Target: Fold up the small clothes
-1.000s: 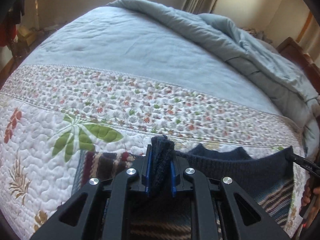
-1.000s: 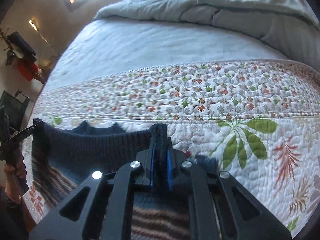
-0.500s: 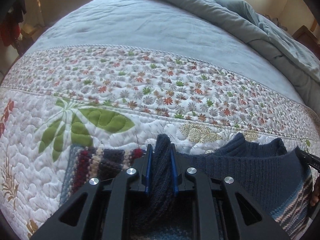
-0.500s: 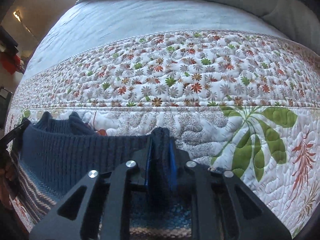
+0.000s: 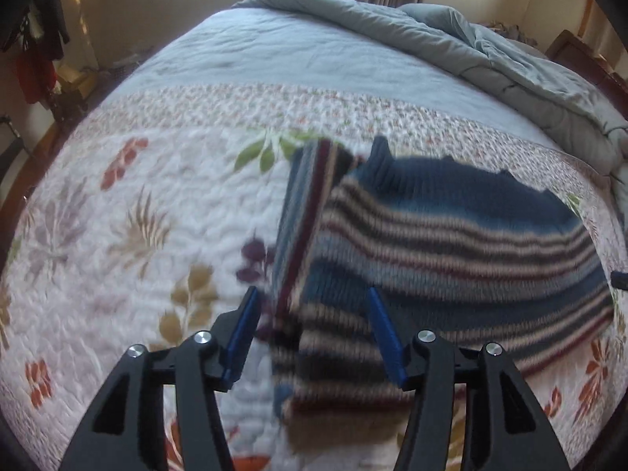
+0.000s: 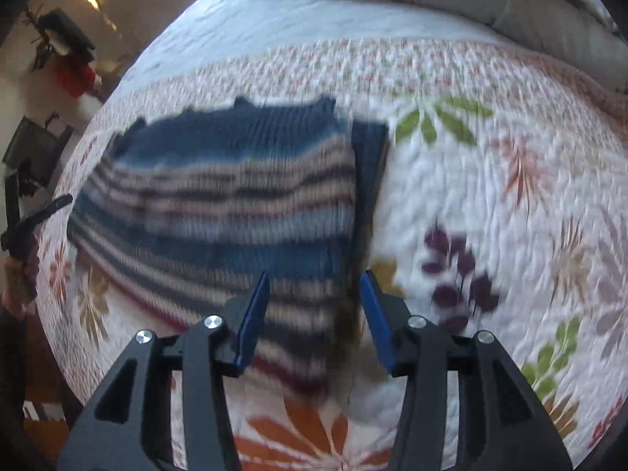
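Bedroom, dim walls, daylight from beyond the bed. Bed: floral quilt (image 5: pixel 129 212) across the near half, pale blue sheet (image 5: pixel 298 59) beyond it, grey duvet (image 5: pixel 490 51) bunched at the far side.

Item: one small knitted sweater (image 5: pixel 451 243), navy at the neck, striped in cream, blue and maroon below. It lies flat on the quilt, neck away from the person, one sleeve (image 5: pixel 302 212) turned in along its side.

Left hand-held gripper (image 5: pixel 312 322): jaws spread, nothing between them, poised above the sweater's hem corner on the sleeve side. Right hand-held gripper (image 6: pixel 314 306): likewise spread and empty, above the opposite hem corner. Both views are motion-blurred.

Step, as judged: garment laid out, fold itself not yet made. The next move likely calls for a fresh pinch on a sleeve or side edge and carrying it across the body, keeping the knit from bunching.
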